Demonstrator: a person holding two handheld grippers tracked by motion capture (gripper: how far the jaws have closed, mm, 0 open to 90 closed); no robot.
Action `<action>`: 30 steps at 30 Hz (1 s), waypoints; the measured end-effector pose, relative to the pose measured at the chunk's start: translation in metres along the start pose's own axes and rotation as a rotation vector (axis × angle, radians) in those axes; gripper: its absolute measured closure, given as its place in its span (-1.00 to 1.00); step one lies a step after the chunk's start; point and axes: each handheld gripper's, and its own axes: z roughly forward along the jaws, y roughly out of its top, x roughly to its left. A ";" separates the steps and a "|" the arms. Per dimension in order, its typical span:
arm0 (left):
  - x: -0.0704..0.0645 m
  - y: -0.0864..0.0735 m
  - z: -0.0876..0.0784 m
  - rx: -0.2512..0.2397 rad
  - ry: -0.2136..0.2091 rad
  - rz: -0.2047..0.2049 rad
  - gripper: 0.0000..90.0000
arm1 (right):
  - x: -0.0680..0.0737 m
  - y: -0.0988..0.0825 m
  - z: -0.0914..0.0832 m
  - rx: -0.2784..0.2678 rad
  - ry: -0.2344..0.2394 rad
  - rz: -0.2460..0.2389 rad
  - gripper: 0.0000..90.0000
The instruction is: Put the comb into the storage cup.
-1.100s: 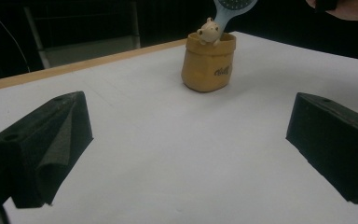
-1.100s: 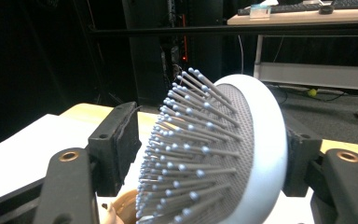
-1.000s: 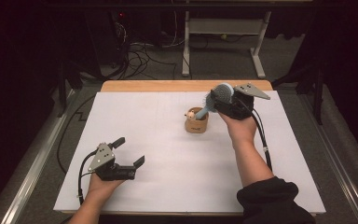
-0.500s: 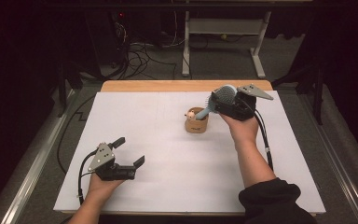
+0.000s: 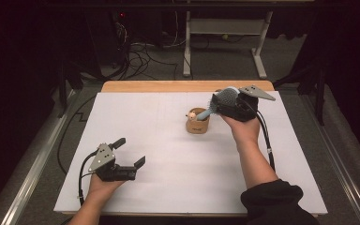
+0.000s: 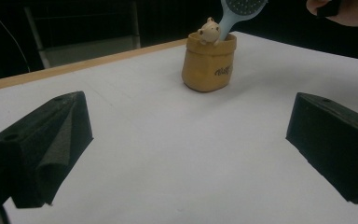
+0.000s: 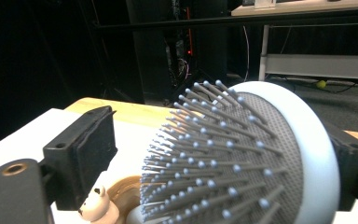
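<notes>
The pale blue hairbrush (image 5: 219, 101) stood handle-down in the tan pouch-shaped holder (image 5: 198, 124), just above the middle of the high view, its round head leaning toward the right claw (image 5: 226, 104). That claw's jaws had just been opening; in the right gripper view the brush head (image 7: 242, 158) sat between them, its back near or against the far jaw and its bristles clear of the near one, so the hold looked released. The risk lay here: a top-heavy brush in a small soft holder could tip out, or drag the holder over, if a jaw caught the bristles on the way back. A small bear figure (image 6: 209, 31) sat at the rim beside the handle and might be knocked. The left claw (image 5: 127, 152) rested at the lower left of the white surface (image 5: 159, 187), jaws apart and empty. Dark lettering on the holder's front was too blurred to read, perhaps a short script word.
</notes>
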 end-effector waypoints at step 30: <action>0.002 -0.001 0.000 0.001 0.006 -0.008 -0.99 | -0.002 0.003 -0.010 0.029 -0.001 -0.054 -0.99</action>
